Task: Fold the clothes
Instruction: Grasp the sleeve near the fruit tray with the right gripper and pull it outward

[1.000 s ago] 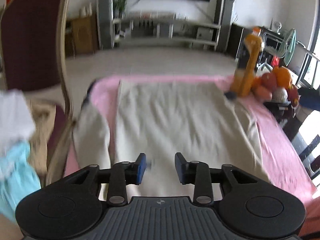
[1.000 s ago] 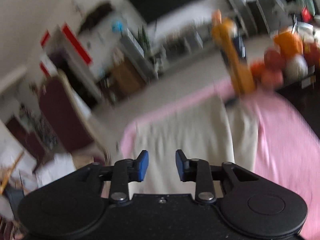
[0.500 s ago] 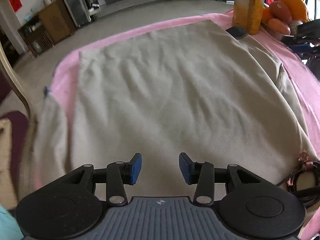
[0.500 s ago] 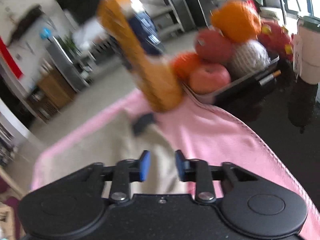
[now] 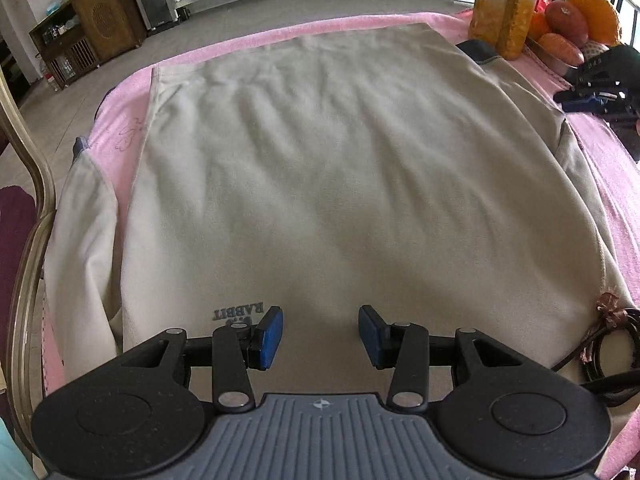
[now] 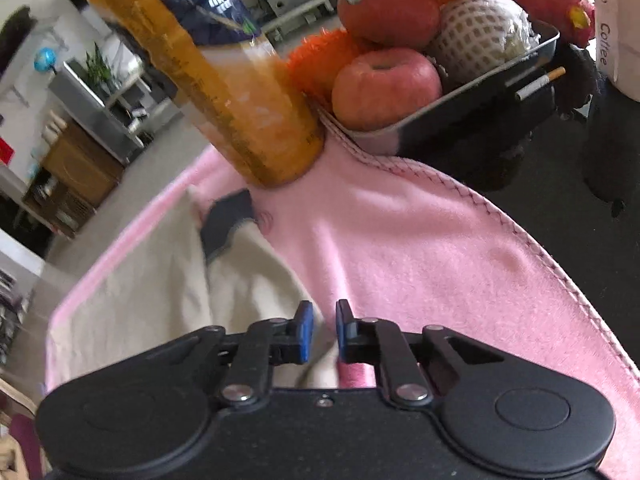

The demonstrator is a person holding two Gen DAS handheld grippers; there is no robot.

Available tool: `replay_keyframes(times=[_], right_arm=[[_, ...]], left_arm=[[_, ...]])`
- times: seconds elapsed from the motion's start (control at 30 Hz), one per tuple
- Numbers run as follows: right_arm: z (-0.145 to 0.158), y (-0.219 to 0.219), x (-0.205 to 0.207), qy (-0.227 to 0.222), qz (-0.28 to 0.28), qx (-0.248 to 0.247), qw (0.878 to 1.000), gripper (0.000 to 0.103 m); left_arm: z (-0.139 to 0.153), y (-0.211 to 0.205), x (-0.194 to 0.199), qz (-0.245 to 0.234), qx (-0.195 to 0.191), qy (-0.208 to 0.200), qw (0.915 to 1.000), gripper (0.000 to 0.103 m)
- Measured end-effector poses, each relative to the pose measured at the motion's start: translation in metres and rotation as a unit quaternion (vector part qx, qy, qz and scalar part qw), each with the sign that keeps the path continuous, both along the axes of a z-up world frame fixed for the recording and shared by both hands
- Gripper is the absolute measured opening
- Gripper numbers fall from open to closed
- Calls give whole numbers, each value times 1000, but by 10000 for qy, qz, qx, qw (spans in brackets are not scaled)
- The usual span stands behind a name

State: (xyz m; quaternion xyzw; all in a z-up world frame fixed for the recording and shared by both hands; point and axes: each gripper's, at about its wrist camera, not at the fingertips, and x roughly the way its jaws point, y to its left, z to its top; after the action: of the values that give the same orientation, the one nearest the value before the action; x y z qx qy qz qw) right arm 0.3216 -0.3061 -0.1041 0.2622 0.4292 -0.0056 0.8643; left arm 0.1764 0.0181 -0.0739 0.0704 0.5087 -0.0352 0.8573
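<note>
A cream sweatshirt (image 5: 340, 180) lies flat on a pink blanket (image 5: 600, 168), its small "RABBIT" print at the near end. My left gripper (image 5: 320, 332) hovers just over that near end, open, with nothing between its jaws. One sleeve (image 5: 80, 220) hangs off the left side. In the right wrist view the other sleeve (image 6: 248, 280) with its dark cuff (image 6: 228, 224) lies on the blanket (image 6: 400, 240). My right gripper (image 6: 324, 332) sits at that sleeve's edge. Its jaws are closing, with a narrow gap left. Cream cloth shows in the gap, and no pinch is visible.
An orange bottle (image 6: 240, 100) stands just beyond the cuff, next to a metal tray (image 6: 460, 112) of fruit. A coffee cup (image 6: 616, 28) is at far right. A chair frame (image 5: 24, 200) flanks the left side. A dark cable (image 5: 608, 344) lies at the near right corner.
My left gripper dropped close to the sweatshirt and its jaws widened a little. My right gripper swung across to the sleeve by the bottle, came lower, and its jaws narrowed.
</note>
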Motion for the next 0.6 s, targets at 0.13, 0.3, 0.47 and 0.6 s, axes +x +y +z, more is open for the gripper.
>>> replay_keyframes(times=[0.13,0.3,0.47,0.6], right_arm=[[0,8,3,-199,246,-276,9991,14],[-11,7,8,-104,379,-333,9987,14],[-6,21,5,-254,414,-763,9959,2],[25,33,-12,-696,2,-1072,9918,2]], left_arm=[[0,-1,-1,-38,-24,-16,10000,43],[-3,-1,2,-27,-57,20,10000,43],[-4,-2,2,-14,-33,-7,10000,43],[-1,-3,-1,4,22,-86,10000,43]])
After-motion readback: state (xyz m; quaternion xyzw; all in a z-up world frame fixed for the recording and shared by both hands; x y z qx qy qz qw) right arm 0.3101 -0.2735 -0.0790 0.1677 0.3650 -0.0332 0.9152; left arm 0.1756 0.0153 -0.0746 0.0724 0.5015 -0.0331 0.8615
